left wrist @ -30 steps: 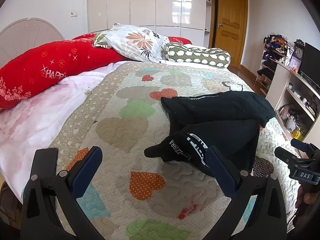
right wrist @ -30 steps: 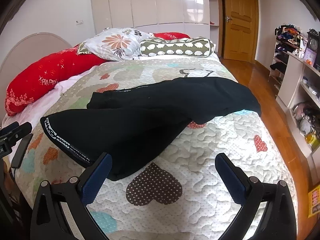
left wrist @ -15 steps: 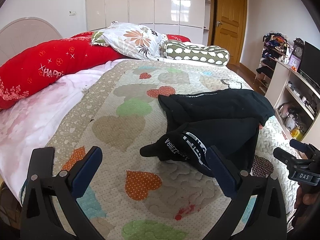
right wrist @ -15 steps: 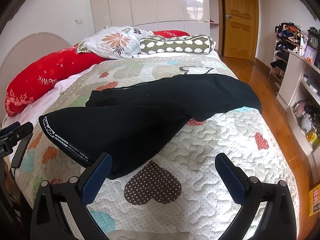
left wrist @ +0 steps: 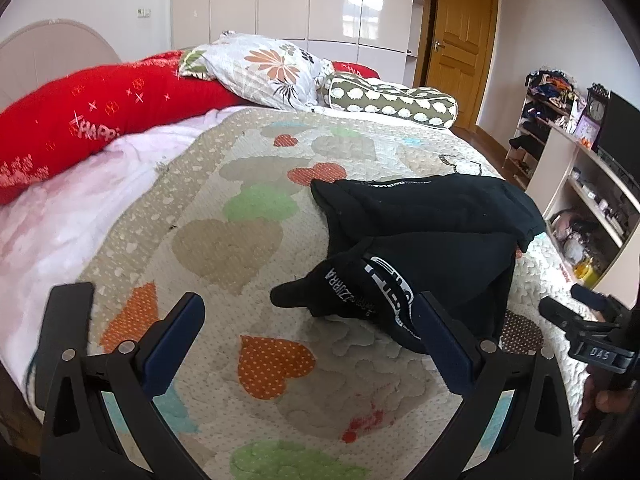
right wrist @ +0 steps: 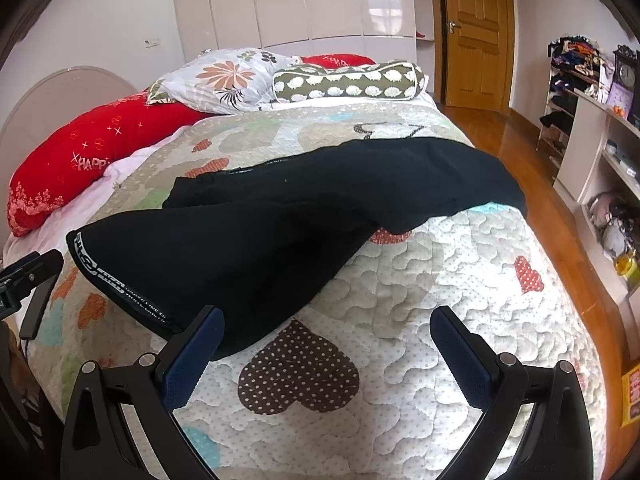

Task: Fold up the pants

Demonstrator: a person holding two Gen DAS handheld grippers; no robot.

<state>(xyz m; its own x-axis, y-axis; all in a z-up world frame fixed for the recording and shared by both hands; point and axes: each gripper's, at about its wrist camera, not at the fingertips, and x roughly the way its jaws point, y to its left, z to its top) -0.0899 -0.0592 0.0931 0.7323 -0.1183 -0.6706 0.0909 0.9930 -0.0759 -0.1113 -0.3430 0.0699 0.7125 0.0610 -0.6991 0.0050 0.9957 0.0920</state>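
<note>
Black pants [left wrist: 432,236] lie loosely spread on the heart-patterned quilt [left wrist: 248,236], the waistband with white lettering [left wrist: 384,288] rumpled at the near end. In the right wrist view the same pants [right wrist: 280,216] stretch across the bed, with the waistband [right wrist: 116,280] at the near left. My left gripper [left wrist: 308,328] is open above the quilt, its right finger just in front of the waistband. My right gripper [right wrist: 326,340] is open, its left finger close to the pants' near edge. Neither holds anything.
A red pillow [left wrist: 92,116], a floral pillow [left wrist: 264,68] and a green bolster [left wrist: 392,104] lie at the head of the bed. White shelves [left wrist: 584,184] with clutter stand on the right, beside a wooden floor [right wrist: 520,144] and door [right wrist: 476,32]. The right gripper [left wrist: 592,336] and a hand show in the left wrist view.
Both grippers have shifted slightly closer to the bed and the pants; the pants lie as before.
</note>
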